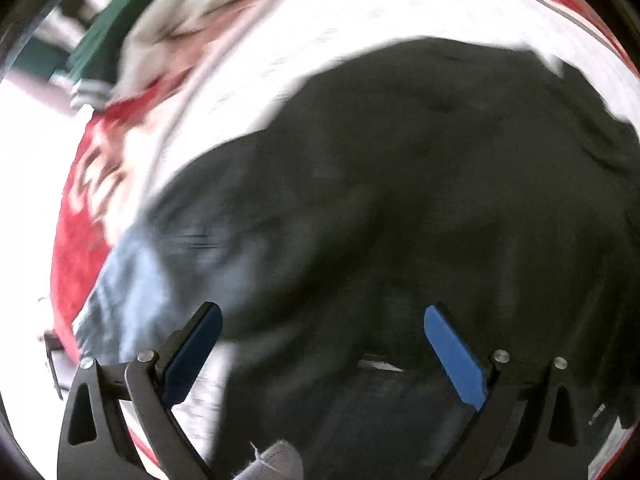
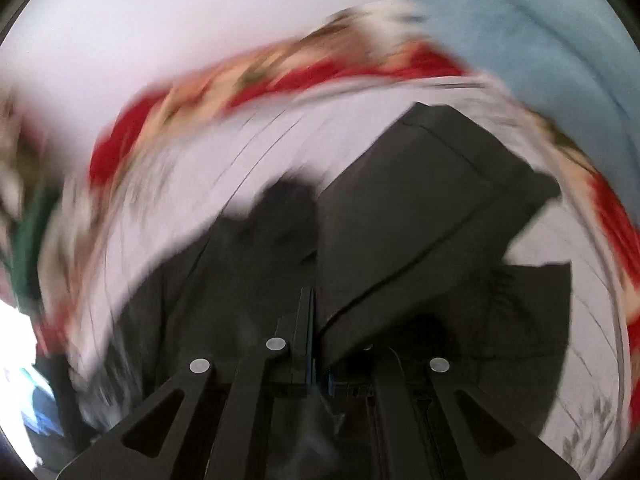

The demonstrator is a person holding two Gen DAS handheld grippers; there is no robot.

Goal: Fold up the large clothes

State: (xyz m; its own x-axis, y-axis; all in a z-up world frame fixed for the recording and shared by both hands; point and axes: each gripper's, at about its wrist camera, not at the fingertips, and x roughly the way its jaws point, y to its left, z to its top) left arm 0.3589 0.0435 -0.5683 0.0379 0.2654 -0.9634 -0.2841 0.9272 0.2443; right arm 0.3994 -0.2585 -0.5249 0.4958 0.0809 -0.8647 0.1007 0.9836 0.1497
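A: What does the left wrist view give you?

B: The left gripper points down with its fingers spread wide and nothing between them. Under it the black garment fills the middle and right of the frame, lying on a white cloth with a red border. A greyish-blue patch of fabric shows at the lower left of the garment; I cannot tell whether it belongs to it. In the upper left there is a green garment with a striped cuff beside a crumpled pale one. Everything is smeared by motion.

A: And the right wrist view?

B: The right gripper sits at lower centre, fingers pressed together. A flap of the black garment rises from right beside them towards the upper right. Whether the edge is pinched between them I cannot tell. The rest of the garment spreads dark across the lower half, over the white cloth with its red border. Pale blue fabric fills the upper right corner.
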